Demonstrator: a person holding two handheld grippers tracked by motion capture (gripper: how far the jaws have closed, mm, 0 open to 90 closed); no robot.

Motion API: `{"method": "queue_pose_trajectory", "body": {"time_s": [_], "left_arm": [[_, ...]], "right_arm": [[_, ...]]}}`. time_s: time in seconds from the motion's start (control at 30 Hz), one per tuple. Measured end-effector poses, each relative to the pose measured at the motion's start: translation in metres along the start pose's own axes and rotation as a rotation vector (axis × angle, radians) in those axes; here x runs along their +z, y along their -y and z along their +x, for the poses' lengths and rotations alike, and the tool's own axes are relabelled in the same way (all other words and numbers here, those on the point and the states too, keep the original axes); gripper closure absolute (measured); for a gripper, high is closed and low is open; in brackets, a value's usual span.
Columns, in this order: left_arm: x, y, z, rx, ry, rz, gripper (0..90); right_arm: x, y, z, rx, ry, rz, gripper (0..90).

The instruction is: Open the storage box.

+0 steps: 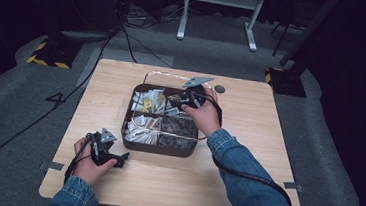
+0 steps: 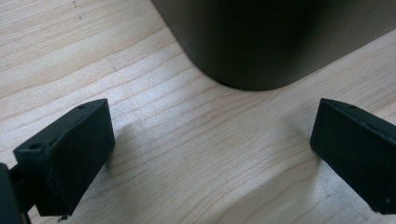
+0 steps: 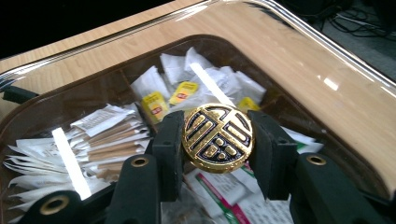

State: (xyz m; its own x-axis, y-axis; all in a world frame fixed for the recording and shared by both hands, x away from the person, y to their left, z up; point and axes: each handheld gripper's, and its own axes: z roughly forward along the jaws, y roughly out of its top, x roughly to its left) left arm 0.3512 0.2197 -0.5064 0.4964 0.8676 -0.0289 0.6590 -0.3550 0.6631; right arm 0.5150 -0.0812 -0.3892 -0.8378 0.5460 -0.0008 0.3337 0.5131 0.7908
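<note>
The right gripper (image 3: 217, 140) is clamped on the round gold knob (image 3: 217, 137) of a clear lid (image 3: 299, 56), one black pad against each side of the knob. In the high view that gripper (image 1: 190, 99) sits over the far half of the dark divided box (image 1: 159, 148) in the middle of the wooden table (image 1: 248, 139); the lid's shiny edge runs just beyond the box's far wall. Under the glassy panel lie white sachets (image 3: 210, 77) and yellow tea bags (image 3: 183, 92) in the far compartments, and paper sticks (image 3: 109, 140) to the left.

The left gripper (image 1: 118, 158) rests on the table at the box's near left corner, its jaws wide apart with bare wood between them (image 2: 210, 154) and the box's rounded corner (image 2: 261, 42) just ahead.

As I read it, the step in hand is lifting the lid off. The knob is small and smooth, so the squeeze should stay firm and the lift go straight up, keeping the lid level until its rim is free of the box wall; a tilt could let the knob twist in the pads or drag the lid across the packets. The free gripper could steady the box if it starts to come up too.
</note>
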Motion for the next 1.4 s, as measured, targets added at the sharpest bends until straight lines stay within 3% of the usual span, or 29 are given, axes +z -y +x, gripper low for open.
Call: {"method": "queue_pose_trajectory", "body": {"time_s": [0.6,1.4], "left_arm": [[0.000,0.000,0.000,0.000,0.000,0.000,0.1],[0.000,0.000,0.000,0.000,0.000,0.000,0.1]], "right_arm": [[-0.063,0.020,-0.045,-0.001,0.065,-0.006,58.8],[-0.115,0.052,-0.088,0.053,0.121,0.018,58.8]]}}
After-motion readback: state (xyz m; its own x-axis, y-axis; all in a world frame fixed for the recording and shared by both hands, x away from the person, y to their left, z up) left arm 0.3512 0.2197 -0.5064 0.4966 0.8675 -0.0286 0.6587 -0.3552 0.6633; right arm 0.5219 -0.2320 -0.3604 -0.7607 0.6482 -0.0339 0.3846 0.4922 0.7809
